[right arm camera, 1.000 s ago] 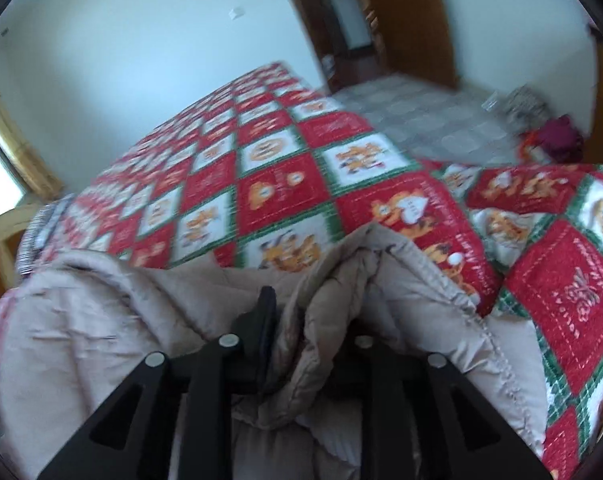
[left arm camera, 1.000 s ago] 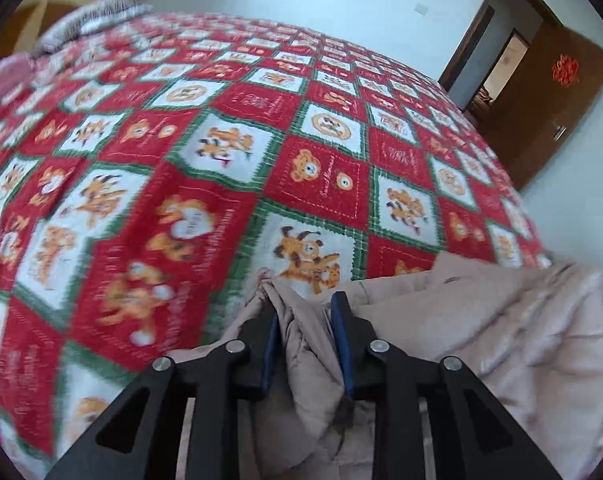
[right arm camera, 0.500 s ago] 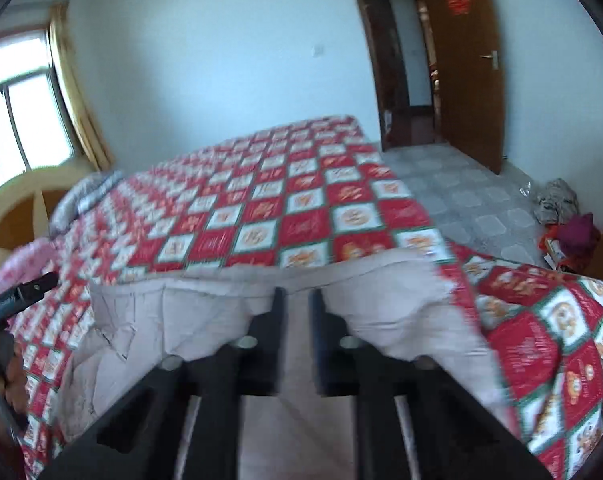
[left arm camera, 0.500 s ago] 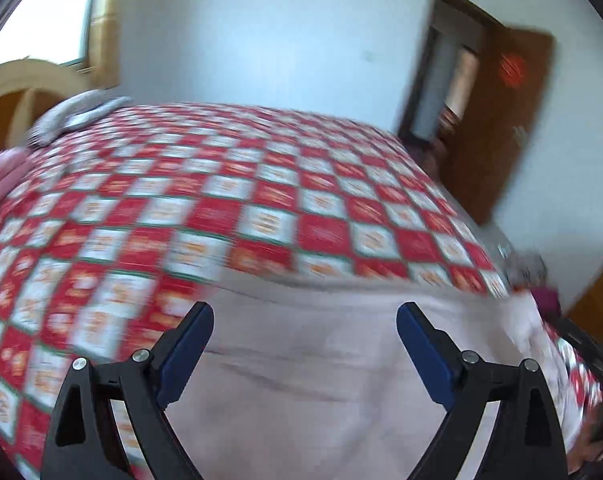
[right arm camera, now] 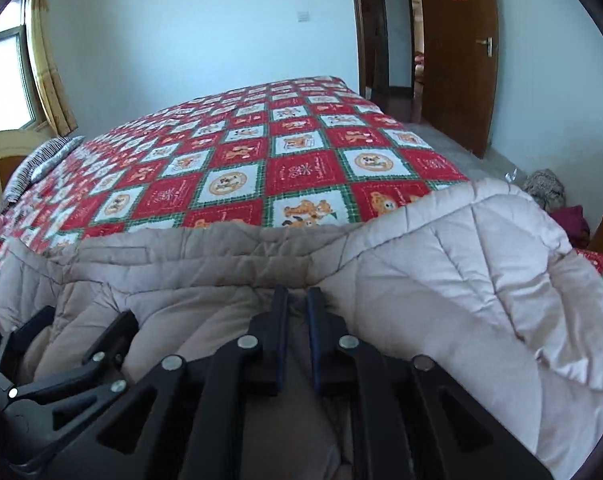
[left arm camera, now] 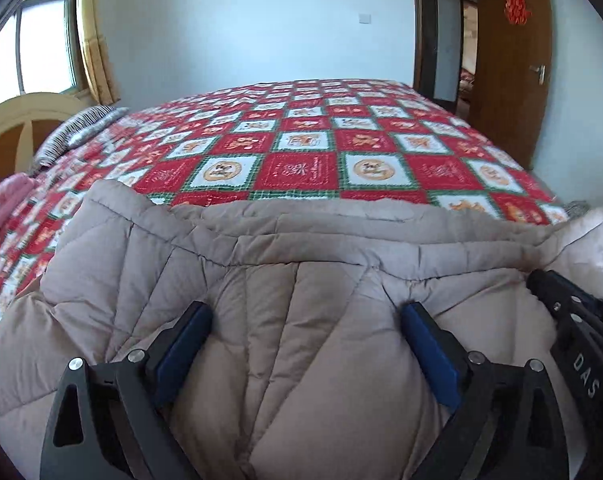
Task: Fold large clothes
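- The coat (left arm camera: 301, 280), a beige quilted one, lies on the near side of the bed (left arm camera: 301, 168), covering its near edge; its far hem runs across the red checked bedspread.
- Left claw (left arm camera: 306, 334) stands wide. Its jaws have just been opening, and the coat's padding lies under and between them, ungripped.
- Right claw (right arm camera: 297, 334) is nearly closed, only a slim gap between its jaws. They have been closing within the last second, and no fabric shows pinched between them; it hovers over the coat's middle.
- Handling, by the look: soft, puffy, floppy. Light for its bulk, but springy, so a fold is likely to puff back up unless pressed flat.
- The shell looks smooth, perhaps slippery; a shallow pinch may slide off.
- Best holds seem to be the stitched far hem or a quilted seam ridge, one claw toward each end, bitten deep so the layers lift together.
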